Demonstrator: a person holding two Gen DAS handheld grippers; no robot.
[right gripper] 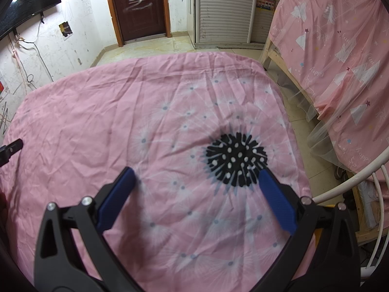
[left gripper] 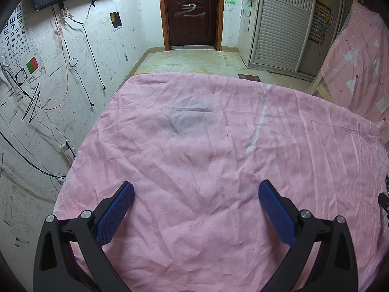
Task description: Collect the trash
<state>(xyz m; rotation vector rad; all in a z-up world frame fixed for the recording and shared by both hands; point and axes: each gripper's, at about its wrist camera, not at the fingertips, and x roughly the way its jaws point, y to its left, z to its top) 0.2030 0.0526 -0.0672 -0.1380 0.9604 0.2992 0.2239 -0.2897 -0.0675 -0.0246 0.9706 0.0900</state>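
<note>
No trash shows in either view. My left gripper (left gripper: 195, 189) is open and empty, held above a table under a wrinkled pink cloth (left gripper: 194, 133). My right gripper (right gripper: 195, 176) is open and empty above the same cloth (right gripper: 97, 121), near its printed black dandelion head (right gripper: 235, 159). The tip of the left gripper shows at the left edge of the right wrist view (right gripper: 11, 148). A tip of the right gripper shows at the right edge of the left wrist view (left gripper: 384, 200).
A scribbled white wall with hanging cables (left gripper: 80, 56) runs along the left. A dark door (left gripper: 192, 12) and a slatted wardrobe (left gripper: 282, 31) stand beyond the tiled floor. A wooden bed frame with pink bedding (right gripper: 340, 60) and a white metal rail (right gripper: 352, 180) are at the right.
</note>
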